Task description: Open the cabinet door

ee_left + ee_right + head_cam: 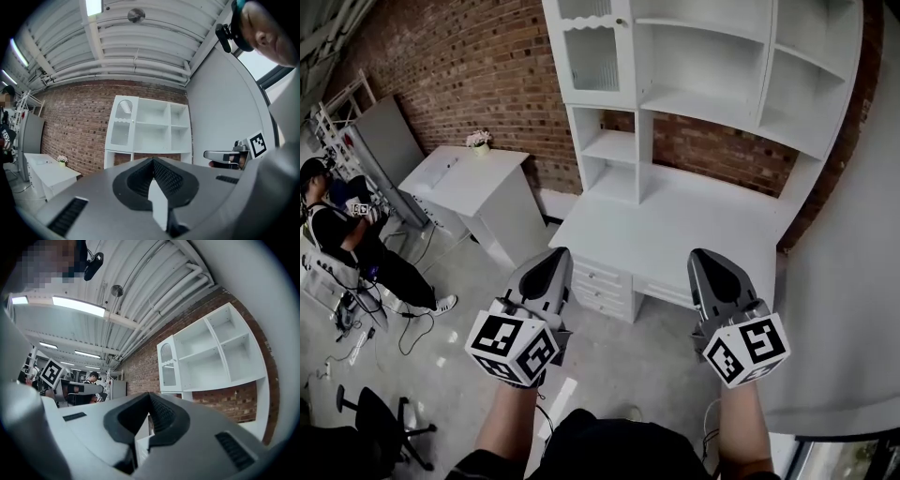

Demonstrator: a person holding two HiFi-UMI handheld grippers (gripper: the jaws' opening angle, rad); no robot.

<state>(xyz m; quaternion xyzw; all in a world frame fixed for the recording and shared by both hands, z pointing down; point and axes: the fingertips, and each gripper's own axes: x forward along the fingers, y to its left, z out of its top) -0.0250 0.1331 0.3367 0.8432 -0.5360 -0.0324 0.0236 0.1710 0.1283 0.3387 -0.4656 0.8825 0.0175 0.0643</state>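
— Up at the far left of the white hutch [712, 103], the cabinet door [593, 56] was closed, and you stood well apart from it, with the desk [675, 225] in between.

— Your tongs were both pinched together on nothing. The left gripper [554, 258] and the right gripper [705, 258] hung side by side near you, above the floor.

— You needed to step in first, I'd say, and spread one pair of jaws before reaching up.

— The small knob [132, 121] sat at the door's right edge. You'd have done best to grip it squarely and swing it out in an arc, not tug it straight.
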